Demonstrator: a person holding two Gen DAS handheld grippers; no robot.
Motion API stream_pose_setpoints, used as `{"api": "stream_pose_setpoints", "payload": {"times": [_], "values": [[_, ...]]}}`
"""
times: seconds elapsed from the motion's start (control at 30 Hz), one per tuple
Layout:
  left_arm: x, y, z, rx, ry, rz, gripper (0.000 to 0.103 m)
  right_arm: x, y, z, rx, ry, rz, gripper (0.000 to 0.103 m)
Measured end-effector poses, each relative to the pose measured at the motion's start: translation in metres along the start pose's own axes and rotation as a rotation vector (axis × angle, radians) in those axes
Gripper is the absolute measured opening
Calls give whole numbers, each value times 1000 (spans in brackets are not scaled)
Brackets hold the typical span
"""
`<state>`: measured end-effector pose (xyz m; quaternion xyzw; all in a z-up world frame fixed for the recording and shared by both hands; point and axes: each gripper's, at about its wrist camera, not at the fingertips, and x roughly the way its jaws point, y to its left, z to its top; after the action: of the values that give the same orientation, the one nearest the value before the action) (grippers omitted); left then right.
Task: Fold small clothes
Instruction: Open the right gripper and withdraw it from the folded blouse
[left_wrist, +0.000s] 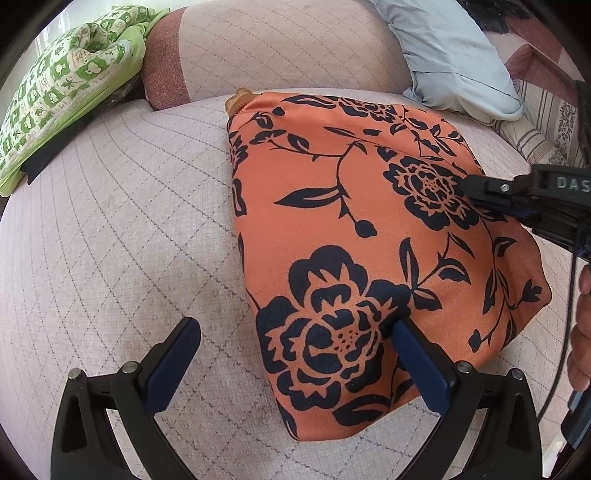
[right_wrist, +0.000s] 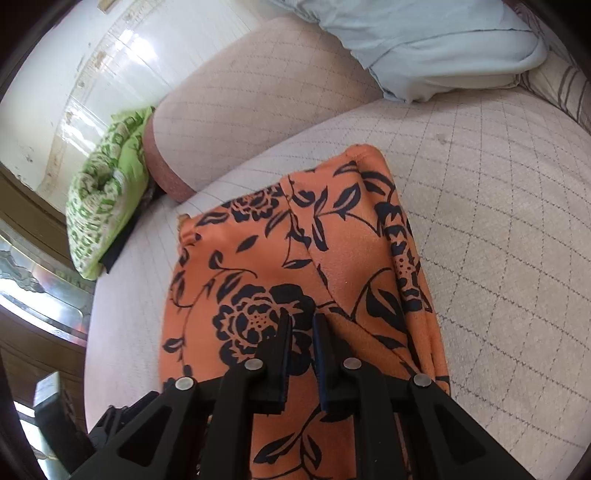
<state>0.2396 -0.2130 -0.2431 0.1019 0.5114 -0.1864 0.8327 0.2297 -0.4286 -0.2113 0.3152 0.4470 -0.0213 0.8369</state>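
Observation:
An orange garment with a dark floral print lies folded on a quilted pinkish sofa seat. My left gripper is open at its near end; the right finger rests on the cloth and the left finger is over the bare seat. My right gripper comes in from the right and rests on the garment's right side. In the right wrist view the right gripper has its jaws nearly together, a narrow gap between them, over the garment; no cloth shows between them.
A green and white patterned cushion lies at the far left. A light blue pillow leans against the backrest at the far right, with a striped cushion beside it. A tiled floor lies beyond the sofa.

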Motion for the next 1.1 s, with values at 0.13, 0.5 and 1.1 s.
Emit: {"api": "stream_pose_setpoints", "payload": {"times": [0.13, 0.5, 1.1], "values": [[0, -3, -1, 11, -4, 4, 103, -14, -9, 1, 26, -26, 40, 14], [6, -2, -3, 0, 14, -33, 103, -36, -13, -2, 10, -102, 86, 65], [5, 45, 11, -180, -16, -112, 103, -52, -63, 4, 125, -118, 82, 65]]}}
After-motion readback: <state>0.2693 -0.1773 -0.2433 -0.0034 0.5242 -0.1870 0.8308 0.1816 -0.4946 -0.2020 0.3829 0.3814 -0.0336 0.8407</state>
